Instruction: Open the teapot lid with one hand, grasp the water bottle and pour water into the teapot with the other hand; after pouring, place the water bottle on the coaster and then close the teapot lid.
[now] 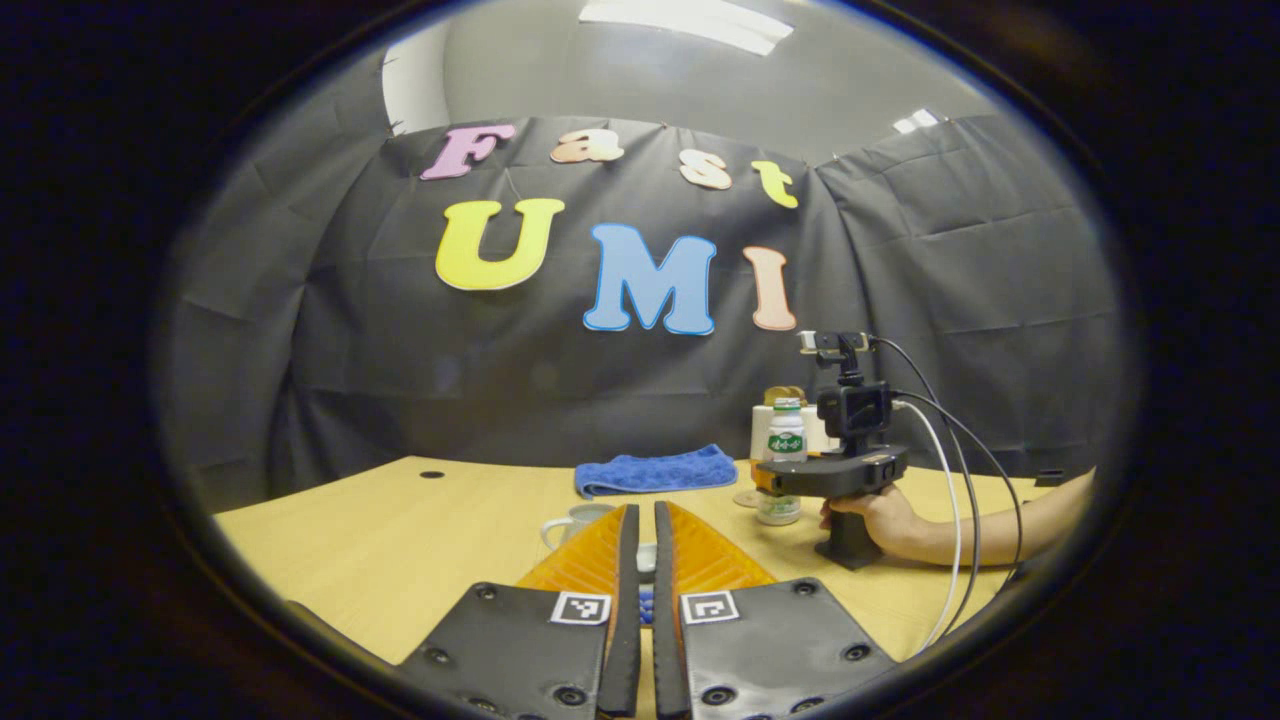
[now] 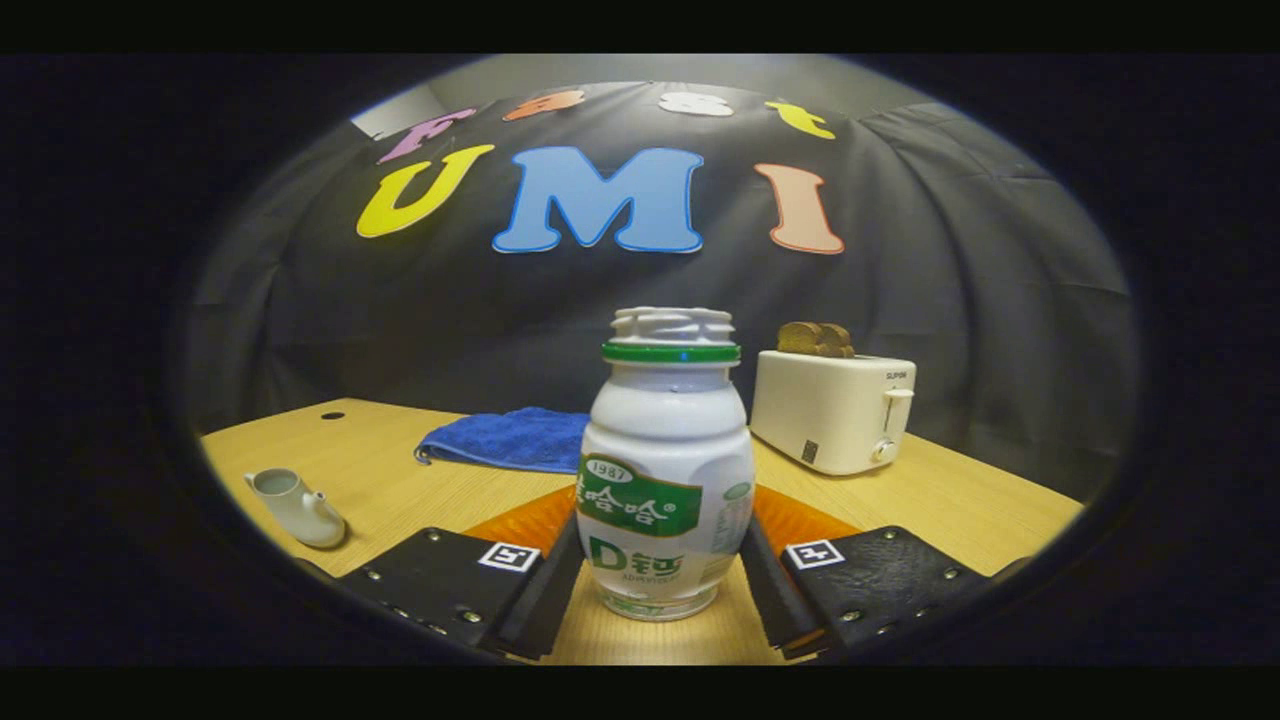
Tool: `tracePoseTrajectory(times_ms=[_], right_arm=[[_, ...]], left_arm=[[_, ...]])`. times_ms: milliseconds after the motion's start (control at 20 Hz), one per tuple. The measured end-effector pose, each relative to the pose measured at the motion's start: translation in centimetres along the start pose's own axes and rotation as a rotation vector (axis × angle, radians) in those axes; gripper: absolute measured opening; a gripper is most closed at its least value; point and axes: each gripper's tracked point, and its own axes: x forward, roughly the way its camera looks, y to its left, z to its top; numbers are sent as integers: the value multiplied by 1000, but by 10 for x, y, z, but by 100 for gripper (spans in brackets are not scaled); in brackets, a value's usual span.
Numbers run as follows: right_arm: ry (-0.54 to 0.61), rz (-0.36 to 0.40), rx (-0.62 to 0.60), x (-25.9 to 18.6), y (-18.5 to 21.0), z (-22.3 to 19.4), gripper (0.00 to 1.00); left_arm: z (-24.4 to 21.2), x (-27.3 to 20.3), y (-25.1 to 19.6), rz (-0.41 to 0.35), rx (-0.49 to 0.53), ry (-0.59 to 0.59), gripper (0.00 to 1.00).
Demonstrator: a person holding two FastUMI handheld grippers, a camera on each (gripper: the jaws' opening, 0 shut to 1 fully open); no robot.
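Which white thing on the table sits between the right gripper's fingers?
The water bottle, green-ringed at its neck; the toaster and teapot stand off to either side.

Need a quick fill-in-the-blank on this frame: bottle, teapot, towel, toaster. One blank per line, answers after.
1. The water bottle stands upright between the fingers of the ______ gripper.
2. The teapot sits on the table with its lid ______.
3. The folded towel near the back wall is ______ in colour.
4. The slots of the toaster hold slices of ______.

Answers: right; off; blue; bread
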Motion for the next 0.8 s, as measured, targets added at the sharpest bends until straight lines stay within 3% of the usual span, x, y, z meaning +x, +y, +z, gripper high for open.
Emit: tracePoseTrajectory(times_ms=[100,250,300,400,450,800], right_arm=[[-5,-4,-64,-4,-1,2,75],[-5,15,-87,-10,6,1,75],[0,18,-96,-12,7,1,75],[1,24,-123,-17,12,3,75],[-6,28,-146,-19,14,6,75],[-65,70,-347,-22,44,18,75]], left_arm=[[3,-7,7,7,-10,-19,15],[5,-10,8,2,-22,-26,12],[3,-11,8,-3,-32,-24,16],[3,-13,6,-13,-39,-26,8],[4,-15,5,-15,-33,-28,12],[1,-35,-1,-8,14,-26,12]])
